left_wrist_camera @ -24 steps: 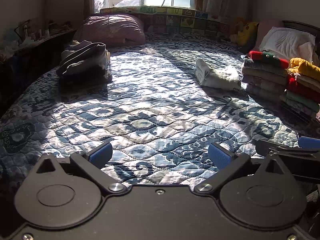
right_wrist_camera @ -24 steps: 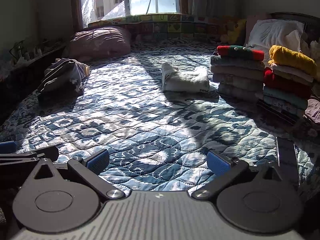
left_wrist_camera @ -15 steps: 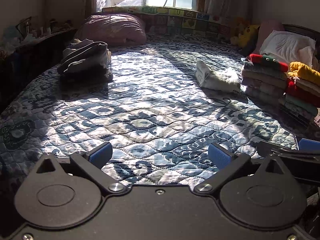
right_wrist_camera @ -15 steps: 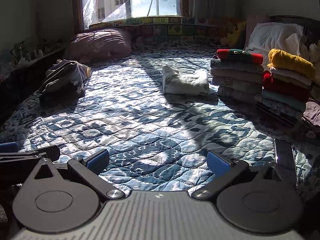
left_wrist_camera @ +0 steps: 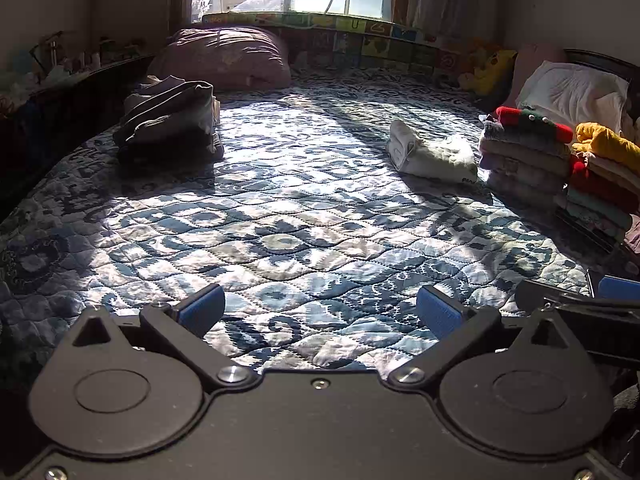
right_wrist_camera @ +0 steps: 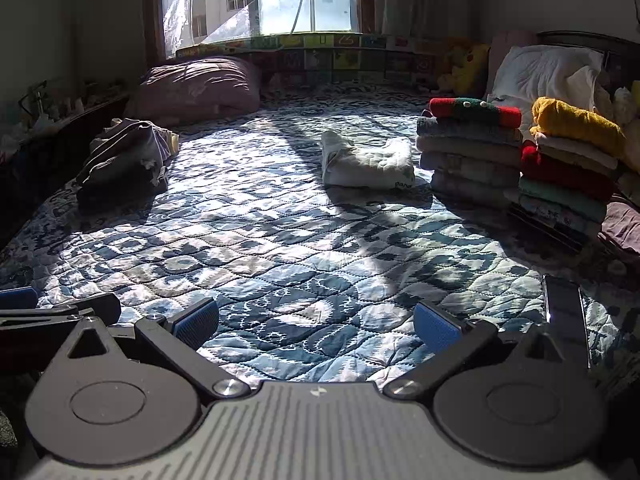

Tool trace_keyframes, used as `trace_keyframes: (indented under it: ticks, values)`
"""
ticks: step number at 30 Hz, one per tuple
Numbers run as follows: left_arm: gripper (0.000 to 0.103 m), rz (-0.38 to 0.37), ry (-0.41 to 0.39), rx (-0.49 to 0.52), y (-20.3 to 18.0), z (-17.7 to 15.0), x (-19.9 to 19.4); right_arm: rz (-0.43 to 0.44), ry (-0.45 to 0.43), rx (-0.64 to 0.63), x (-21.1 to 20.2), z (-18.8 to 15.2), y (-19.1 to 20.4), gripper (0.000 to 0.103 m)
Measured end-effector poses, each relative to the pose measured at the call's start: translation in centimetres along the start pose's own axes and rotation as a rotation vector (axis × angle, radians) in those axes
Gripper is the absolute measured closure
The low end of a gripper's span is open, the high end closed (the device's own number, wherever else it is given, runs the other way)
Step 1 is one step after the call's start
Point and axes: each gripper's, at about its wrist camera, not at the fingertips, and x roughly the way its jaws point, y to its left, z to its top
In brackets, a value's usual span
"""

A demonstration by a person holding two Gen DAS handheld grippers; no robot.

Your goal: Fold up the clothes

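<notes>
At the right edge, the folded stack (left_wrist_camera: 600, 176) is cut off.

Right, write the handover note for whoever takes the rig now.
Left tongs: open, empty, low over the quilt.
Right tongs: open, empty, beside the left.
Done: two folded stacks on the right, one topped red and green, one topped yellow; a white folded piece lies alone left of them.
Left: the loose dark pile at the bed's far left looks unfolded. Probably fetch from there next and fold on the bare quilt. A dark phone-like slab lies near the right tongs.
</notes>
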Motion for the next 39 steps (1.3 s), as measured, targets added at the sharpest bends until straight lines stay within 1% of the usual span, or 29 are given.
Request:
trace_keyframes:
  ticks: [28,35,39]
  values:
    - [0.000,-0.013,0.003,0.009,-0.30,-0.31,0.24,-0.015,0.004,0.002,-0.33,-0.32,-0.15,0.001]
    - [0.000,-0.007,-0.002,0.013,-0.45,-0.33,-0.13,-0.016,-0.004,0.004,-0.87,-0.49,-0.15,0.000]
    - [0.000,-0.017,-0.003,0.010,-0.33,-0.37,-0.48,-0.022,-0.015,0.006,-1.08,-0.35,-0.22,0.000]
